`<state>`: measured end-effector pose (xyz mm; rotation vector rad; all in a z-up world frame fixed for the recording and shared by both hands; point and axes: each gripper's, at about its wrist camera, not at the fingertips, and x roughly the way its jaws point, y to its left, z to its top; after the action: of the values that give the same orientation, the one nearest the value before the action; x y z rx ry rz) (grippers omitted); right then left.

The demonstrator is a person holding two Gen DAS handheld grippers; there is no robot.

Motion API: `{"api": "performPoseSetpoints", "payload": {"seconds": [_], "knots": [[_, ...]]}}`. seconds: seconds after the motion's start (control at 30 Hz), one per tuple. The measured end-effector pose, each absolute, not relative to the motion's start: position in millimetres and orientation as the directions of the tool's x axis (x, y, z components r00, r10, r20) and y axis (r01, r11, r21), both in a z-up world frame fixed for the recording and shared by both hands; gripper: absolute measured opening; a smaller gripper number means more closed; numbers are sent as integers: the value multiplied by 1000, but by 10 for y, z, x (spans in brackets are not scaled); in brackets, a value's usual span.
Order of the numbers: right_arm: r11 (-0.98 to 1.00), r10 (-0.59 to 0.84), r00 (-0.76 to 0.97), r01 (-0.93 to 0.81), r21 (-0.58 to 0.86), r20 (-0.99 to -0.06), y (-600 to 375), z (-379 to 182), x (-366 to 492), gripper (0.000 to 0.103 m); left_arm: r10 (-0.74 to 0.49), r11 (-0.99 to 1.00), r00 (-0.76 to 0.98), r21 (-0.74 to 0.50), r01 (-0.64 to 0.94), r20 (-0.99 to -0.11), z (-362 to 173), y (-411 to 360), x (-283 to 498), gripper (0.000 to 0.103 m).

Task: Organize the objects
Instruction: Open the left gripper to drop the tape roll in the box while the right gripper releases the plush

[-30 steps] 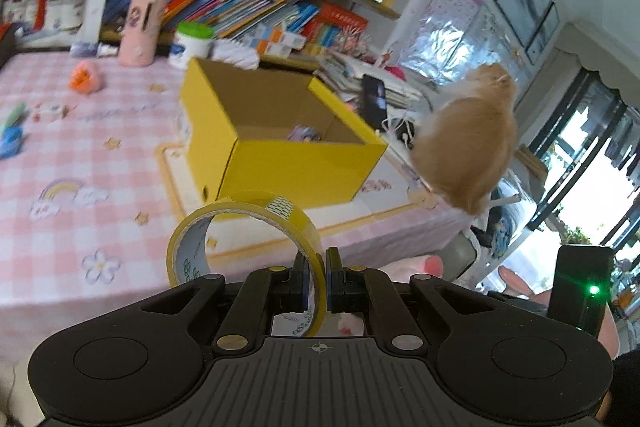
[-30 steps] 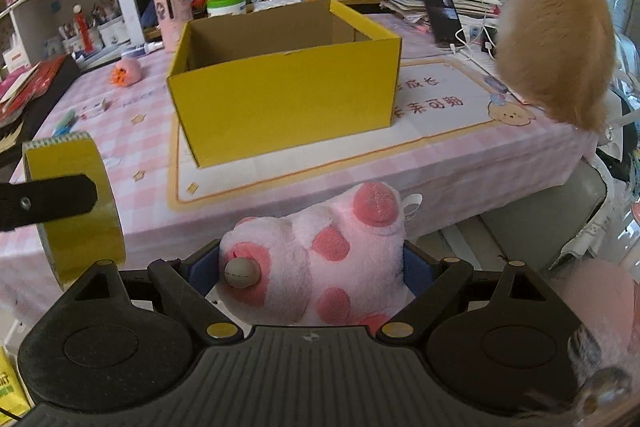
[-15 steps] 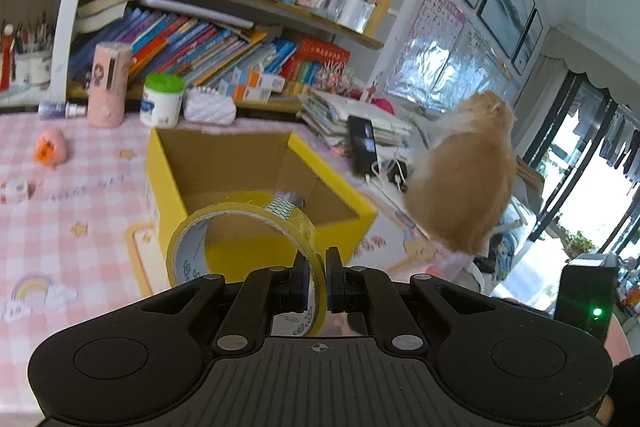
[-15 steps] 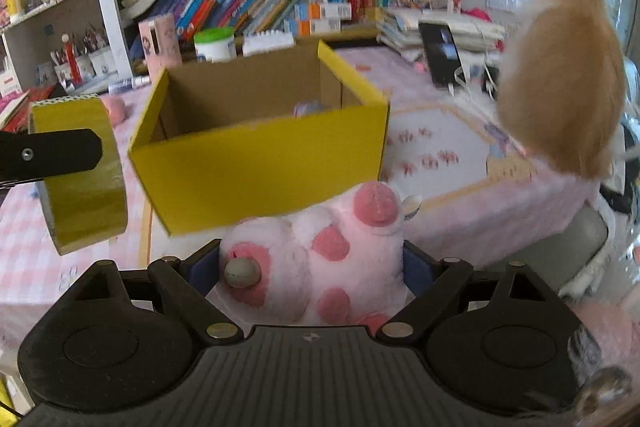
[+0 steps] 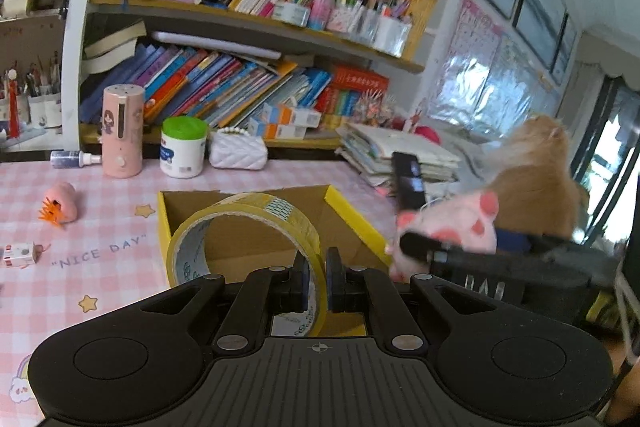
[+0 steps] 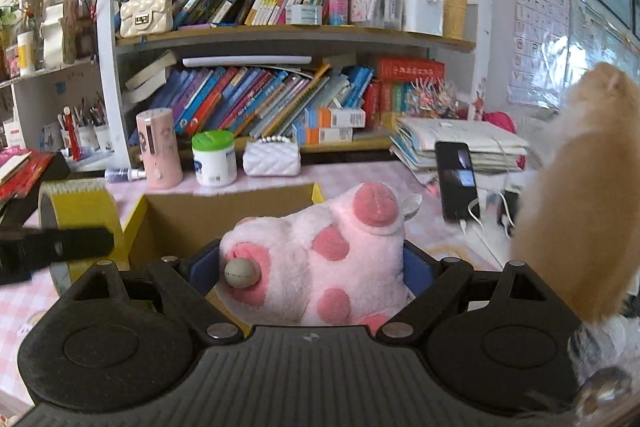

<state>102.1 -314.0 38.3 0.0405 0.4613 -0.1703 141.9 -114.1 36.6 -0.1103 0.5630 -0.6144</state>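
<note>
Left wrist view: the left gripper (image 5: pixel 316 279) is clamped on the band of a roll of yellow tape (image 5: pixel 244 239), one finger inside the ring and one outside. The roll stands on edge, lifted in front of the open top of a yellow cardboard box (image 5: pixel 344 223) that sits on the bench (image 5: pixel 100 235), which is covered by a pink checked cloth. To the right, the right gripper (image 5: pixel 424 251) comes in from the side with a pink spotted plush toy (image 5: pixel 456 223) in its grip, beside the box's right wall. On the bench behind the box stand a pink cylinder (image 5: pixel 122 131), a white jar with a green lid (image 5: pixel 183 147) and a small white quilted purse (image 5: pixel 238 153). A small pink toy (image 5: pixel 60 201) lies to the left. A phone (image 5: pixel 408 179) leans on a stack of papers, and an orange cat (image 5: pixel 536 179) sits at the right end of the bench.

Right wrist view: the right gripper (image 6: pixel 316 267) is closed on the plush toy (image 6: pixel 320 259), its blue pads pressing the body from both sides. The toy is held above the near edge of the box (image 6: pixel 224 219). At left, the left gripper's finger (image 6: pixel 68 243) crosses the tape roll (image 6: pixel 80 211), which hangs just beside the box's left wall. The cat (image 6: pixel 580 203) fills the right side, with the phone (image 6: pixel 456 179) near it.
</note>
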Motion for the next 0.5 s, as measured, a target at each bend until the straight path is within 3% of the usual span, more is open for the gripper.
{"api": "performPoseSetpoints", "payload": {"seconds": [0.27,0.5], "knots": [[997,-53,889,74,28,-455,-3222,331,1494,89,-513,839,648,-171,516,-563,58,-1525,1582,7],[996,87,825,-73,48,-559,-3138,136,1982,89,-456,859,632,-123,497,-627,-123,-1720,1739,8]]}}
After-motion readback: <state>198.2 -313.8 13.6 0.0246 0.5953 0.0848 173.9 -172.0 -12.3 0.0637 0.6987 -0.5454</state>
